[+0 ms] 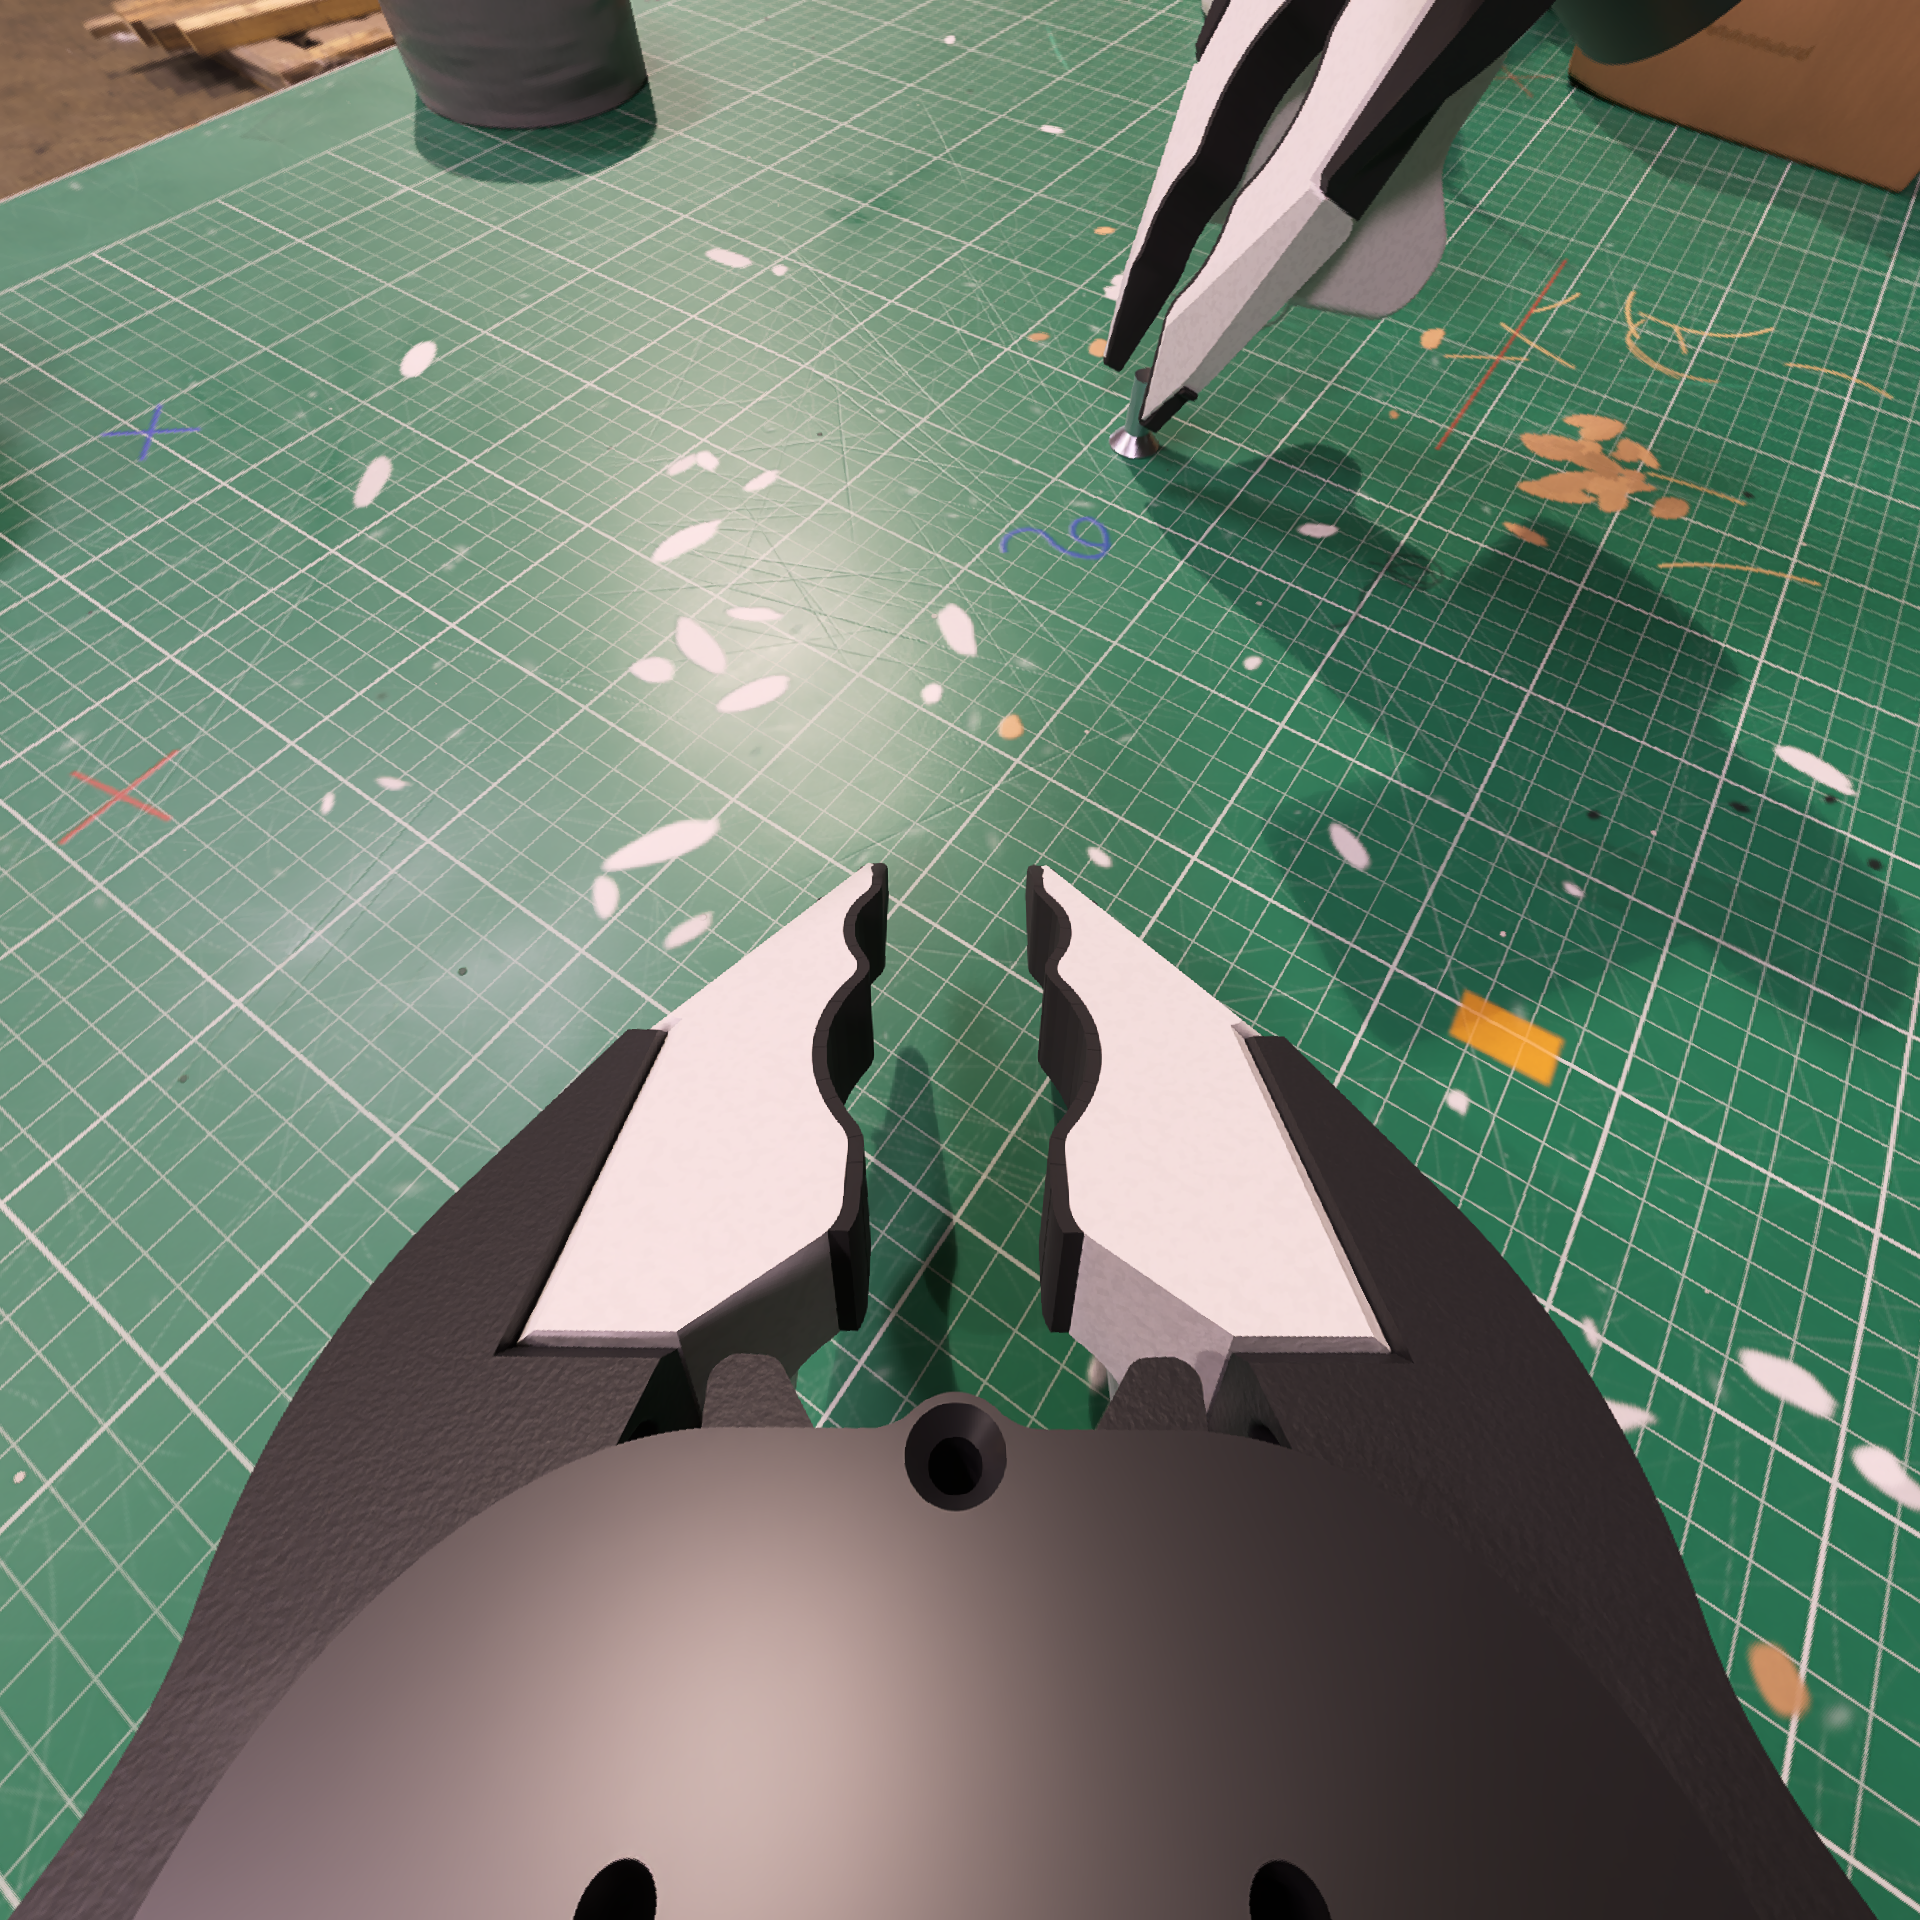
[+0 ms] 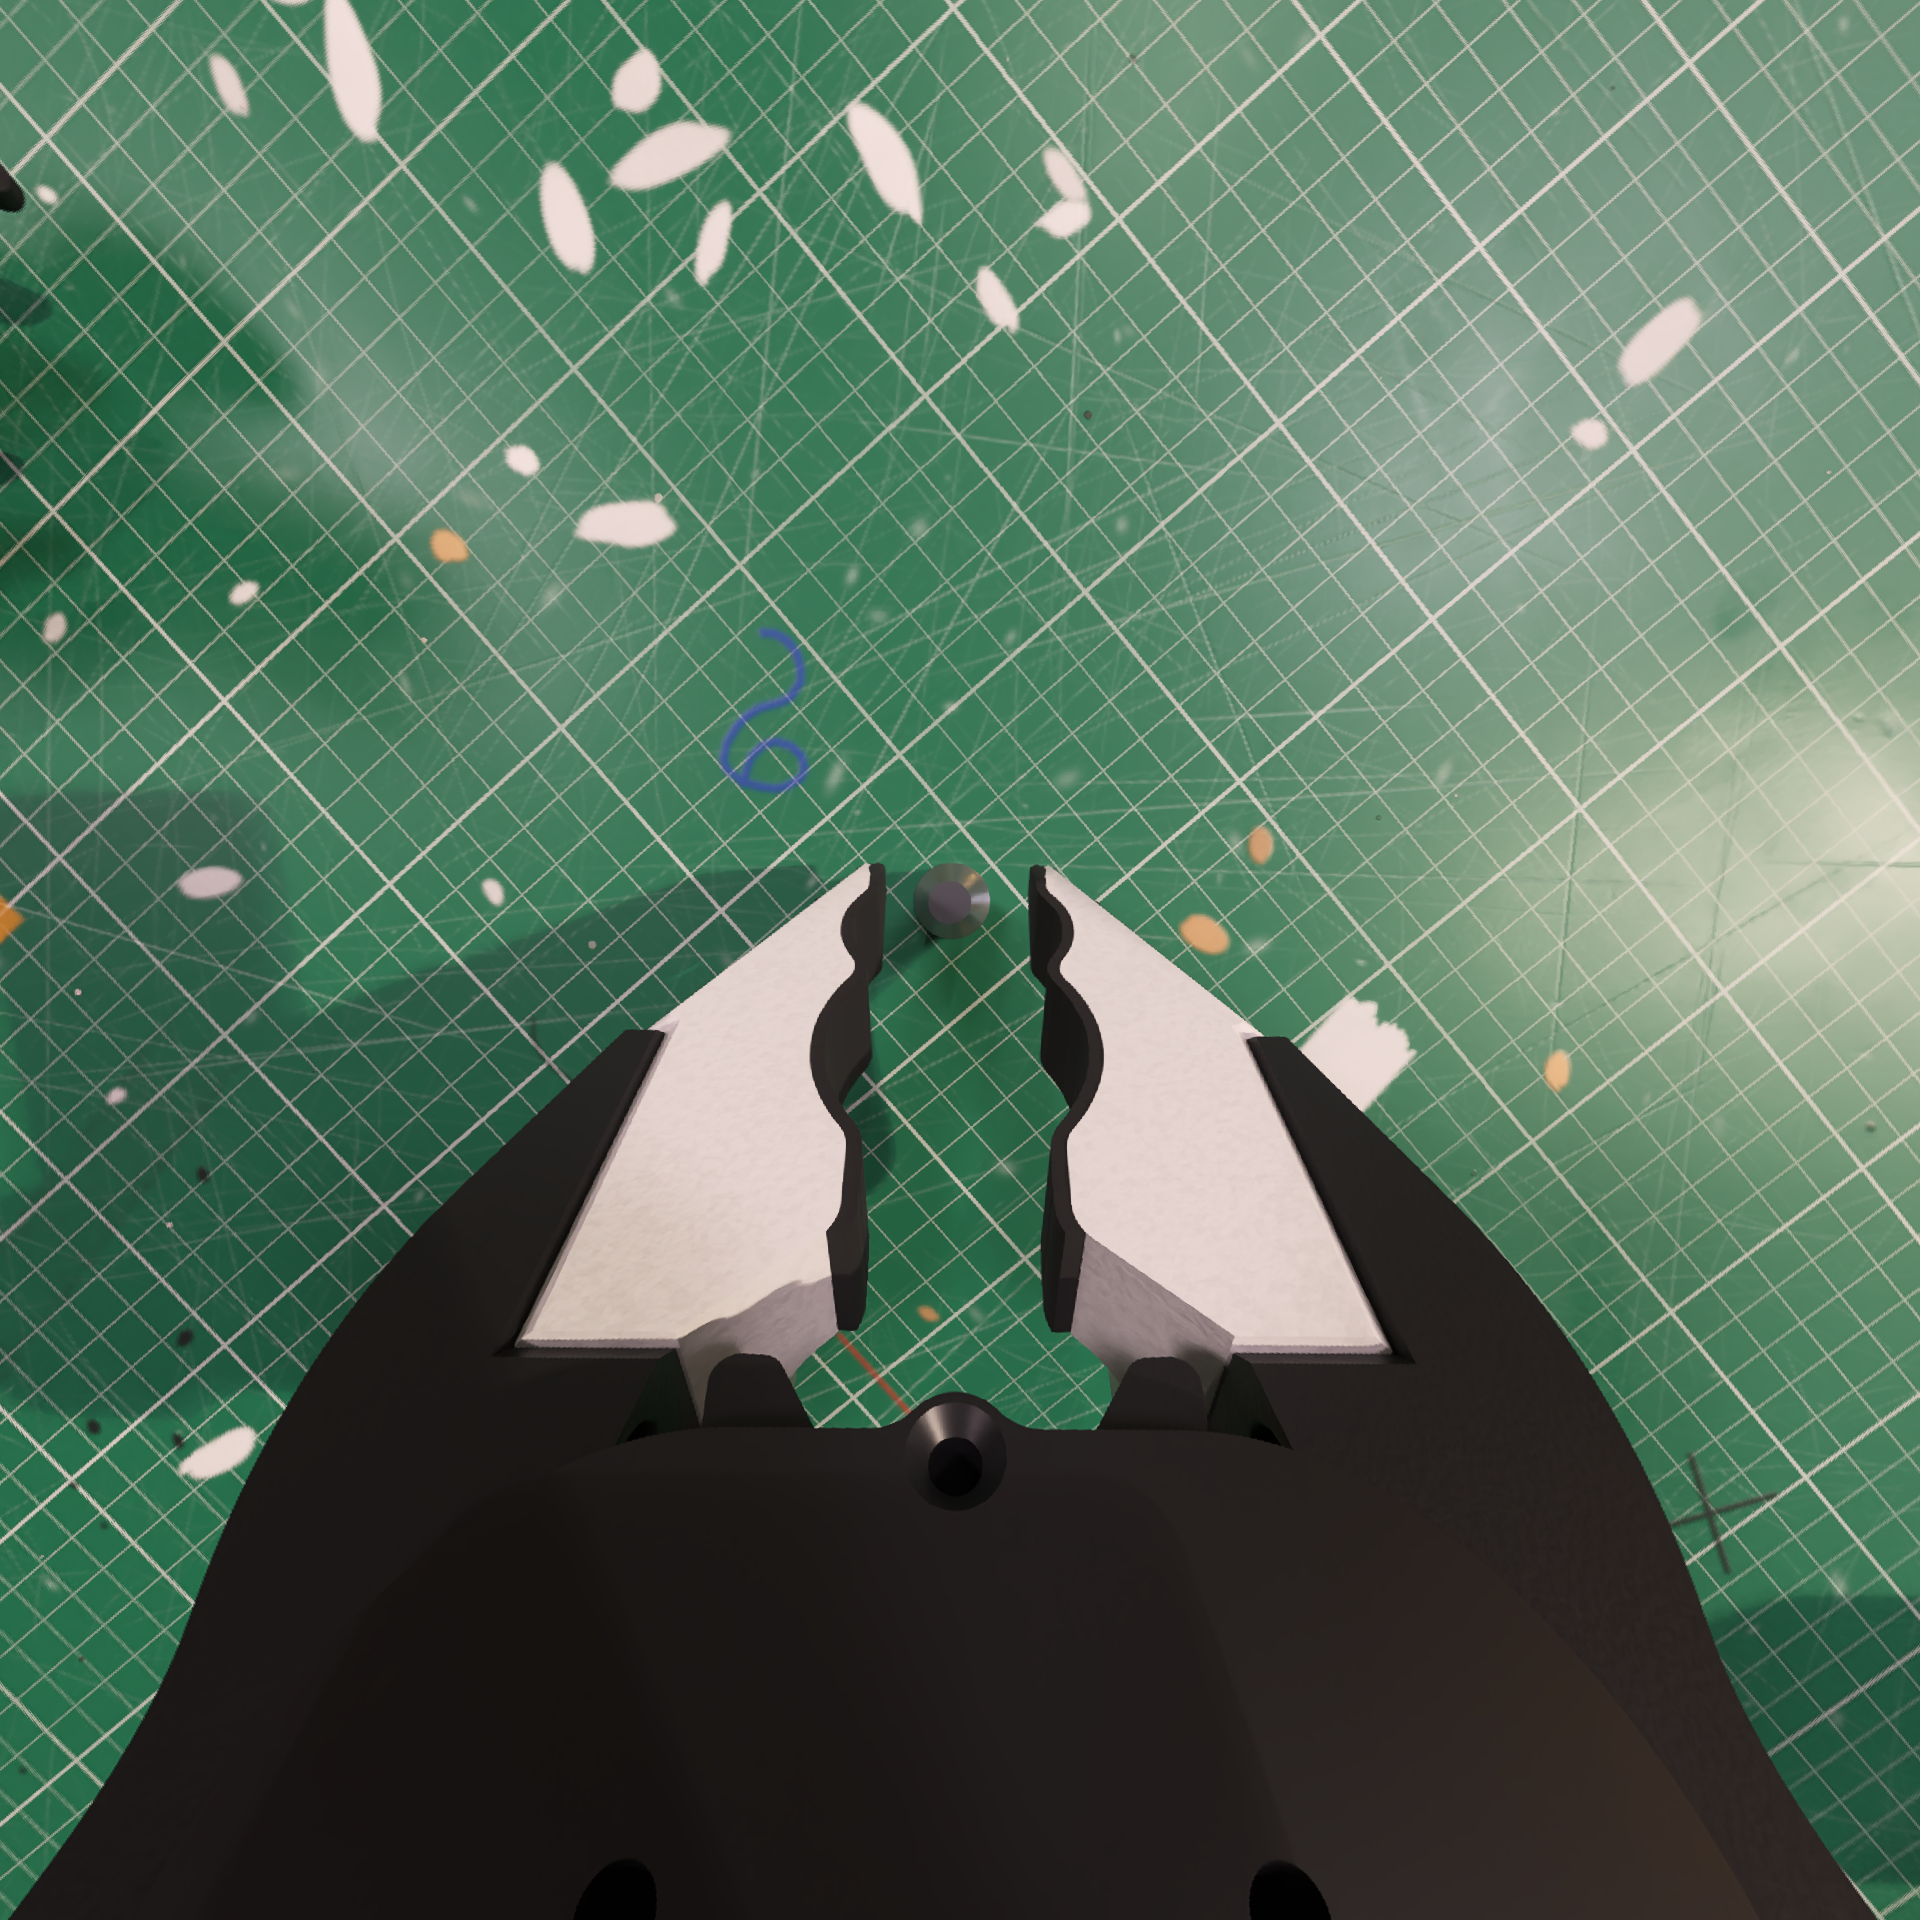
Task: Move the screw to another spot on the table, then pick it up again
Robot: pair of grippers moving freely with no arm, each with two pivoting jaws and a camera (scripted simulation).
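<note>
A small metal screw (image 1: 1135, 424) stands upright, head down, on the green cutting mat (image 1: 520, 623), far ahead to the right in the left wrist view. My right gripper (image 1: 1143, 382) points down over it, one fingertip on each side. In the right wrist view the screw (image 2: 951, 902) shows end-on between the tips of my right gripper (image 2: 956, 883), with a small gap on each side; the jaws are open. My left gripper (image 1: 956, 883) is open and empty, low over the mat and well short of the screw.
A grey cylindrical pot (image 1: 520, 73) stands at the back left, with wooden planks (image 1: 229, 31) beyond the mat's edge. A cardboard box (image 1: 1766, 104) is at the back right. The mat carries white and orange paint flecks and a yellow tape patch (image 1: 1507, 1037).
</note>
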